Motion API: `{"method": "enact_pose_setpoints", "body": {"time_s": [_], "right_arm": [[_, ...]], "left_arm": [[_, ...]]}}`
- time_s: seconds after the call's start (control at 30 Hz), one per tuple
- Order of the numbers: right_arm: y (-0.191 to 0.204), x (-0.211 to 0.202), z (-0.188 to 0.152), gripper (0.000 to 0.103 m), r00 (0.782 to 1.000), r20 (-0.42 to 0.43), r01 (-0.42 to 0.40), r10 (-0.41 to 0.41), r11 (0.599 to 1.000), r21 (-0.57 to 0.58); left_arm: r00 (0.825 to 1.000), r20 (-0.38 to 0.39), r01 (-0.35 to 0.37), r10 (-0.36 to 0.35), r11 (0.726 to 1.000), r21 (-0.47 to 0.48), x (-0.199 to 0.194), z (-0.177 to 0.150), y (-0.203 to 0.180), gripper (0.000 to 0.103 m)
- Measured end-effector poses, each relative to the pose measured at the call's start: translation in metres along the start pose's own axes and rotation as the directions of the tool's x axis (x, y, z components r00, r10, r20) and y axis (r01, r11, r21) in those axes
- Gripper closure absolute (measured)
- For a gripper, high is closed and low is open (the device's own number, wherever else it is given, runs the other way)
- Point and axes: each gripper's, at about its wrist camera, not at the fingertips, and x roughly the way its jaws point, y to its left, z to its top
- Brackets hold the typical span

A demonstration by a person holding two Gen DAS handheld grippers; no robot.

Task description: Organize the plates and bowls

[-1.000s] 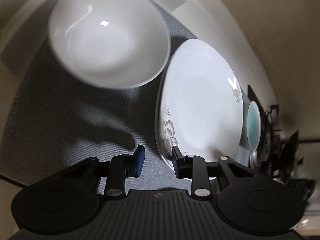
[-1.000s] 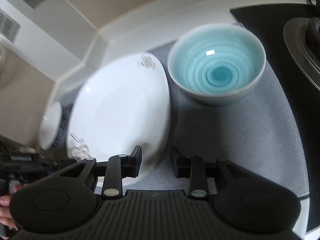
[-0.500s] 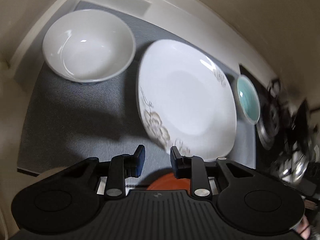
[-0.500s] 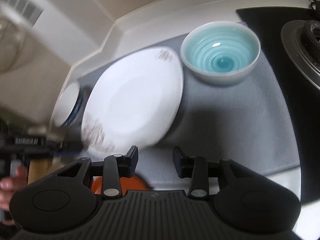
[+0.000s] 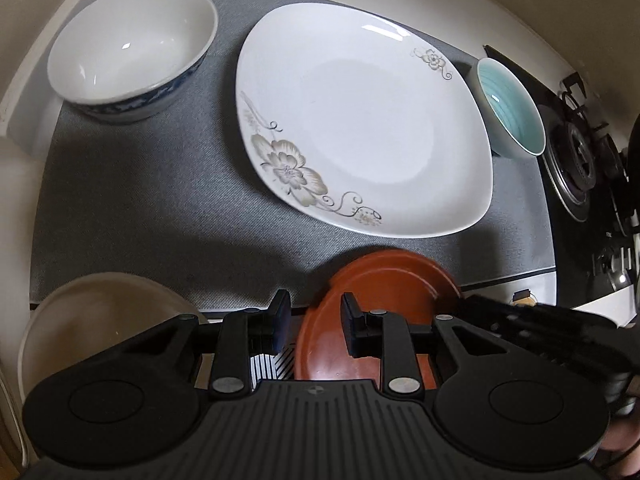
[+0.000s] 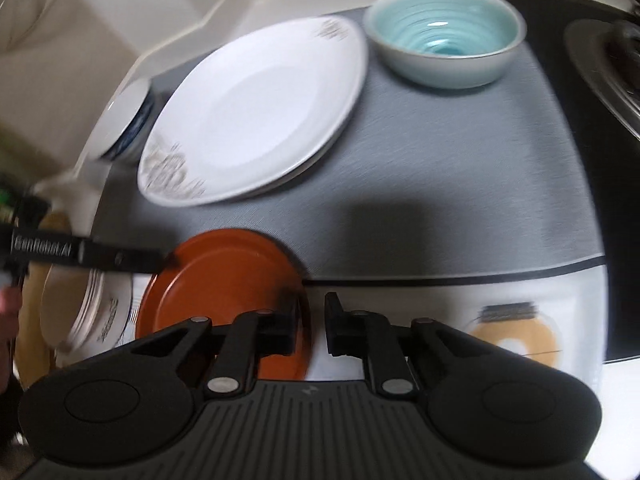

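Observation:
A white flowered plate (image 5: 360, 136) (image 6: 256, 112) lies in the middle of a grey mat (image 5: 140, 200). A white bowl with a blue outside (image 5: 128, 44) (image 6: 128, 124) stands to its left. A teal bowl (image 5: 512, 108) (image 6: 444, 36) stands to its right. An orange-brown plate (image 5: 380, 292) (image 6: 224, 280) sits at the mat's near edge. My left gripper (image 5: 314, 322) is open and empty just above it. My right gripper (image 6: 310, 328) is open and empty by its right rim.
A cream bowl (image 5: 96, 320) sits at the near left, with stacked white plates (image 6: 92, 308) beside it. A gas hob (image 5: 580, 160) lies to the right. A patterned white mat (image 6: 516, 328) lies at the near right. Walls close the back.
Both grippers have pulled back from the dishes, so the whole mat, the orange-brown plate and the cream bowl have come into view. Both stay open and empty.

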Motion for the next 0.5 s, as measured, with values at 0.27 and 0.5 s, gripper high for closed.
{"method": "enact_pose_setpoints", "body": {"time_s": [0.27, 0.5], "right_arm": [[0.001, -0.016, -0.012, 0.033, 1.0, 0.003, -0.018, 0.018, 0.999, -0.038], [0.015, -0.01, -0.023, 0.054, 1.0, -0.006, -0.002, 0.002, 0.996, -0.086]], "left_arm": [[0.999, -0.023, -0.04, 0.041, 0.999, 0.02, 0.014, -0.002, -0.008, 0.075], [0.999, -0.027, -0.027, 0.028, 0.999, 0.044, 0.018, -0.004, -0.016, 0.086]]}}
